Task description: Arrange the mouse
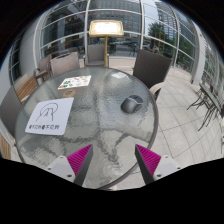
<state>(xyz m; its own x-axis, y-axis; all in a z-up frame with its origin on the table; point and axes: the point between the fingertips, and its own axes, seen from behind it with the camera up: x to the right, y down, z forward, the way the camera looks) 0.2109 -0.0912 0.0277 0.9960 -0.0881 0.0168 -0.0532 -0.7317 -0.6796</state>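
On round glass-topped table, outdoors on paved terrace: small dark grey computer mouse sits on the glass toward far right part of tabletop, well ahead of the gripper and a bit right of its centre line. Nothing touching the mouse; it rests on its own.

Gripper is low over near edge of table, fingers spread wide, w/ clear glass showing between them. Magenta pads face inward on both fingers. Nothing held, nothing between the fingers.

Left of the gripper, on near-left part of table, lies white rectangular card w/ dark line drawing and printed text, flat on the glass. Farther back, beyond it, a smaller white sheet w/ print, also flat, near far-left rim. Card and sheet are apart from each other and well apart from the mouse.

Table surface is see-through w/ mottled reflections; pale paving tiles show thru and around it.

Around table: grey chair at far-left side, another dark grey chair back at far-right side, just beyond the mouse. Behind them stands a light wooden sign board on a post, in front of a glass-fronted building w/ dark frames. More dark chair frames sit off to the right on the paving, well apart from table.
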